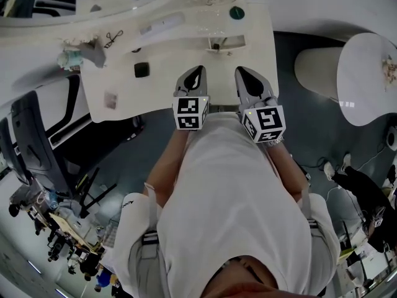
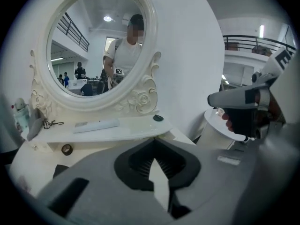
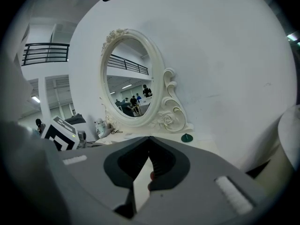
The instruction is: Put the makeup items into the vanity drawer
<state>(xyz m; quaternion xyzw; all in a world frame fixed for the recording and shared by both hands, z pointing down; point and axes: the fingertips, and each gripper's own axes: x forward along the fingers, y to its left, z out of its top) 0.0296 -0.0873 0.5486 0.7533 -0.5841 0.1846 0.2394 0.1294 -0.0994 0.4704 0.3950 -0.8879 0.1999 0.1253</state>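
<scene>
1. Nearest us, a white shirt fills the lower head view, and both arms reach forward to the front edge of the vanity table (image 1: 161, 97).
2. The left gripper (image 1: 197, 72) hangs over that edge. Its jaws are pressed together at the tips, and its own view shows nothing between them.
3. The right gripper (image 1: 242, 73) is just beside it, with its jaws likewise closed tip to tip. A small reddish spot shows low in the gap behind the tips; we cannot tell what it is.
4. On the tabletop, left of the left gripper and apart from both, lies 1 small black case (image 1: 141, 69). A pale little item (image 1: 110, 99) sits near the front-left corner.
5. Farther back, a raised shelf (image 2: 136, 131) carries 1 long white item (image 2: 96, 124) and 1 dark green round piece (image 2: 158, 118). A round knob (image 2: 67, 149) shows beneath the shelf, but we cannot make out whether any drawer is open.
6. Farthest, the oval mirror (image 2: 101, 46) stands against the white wall.
</scene>
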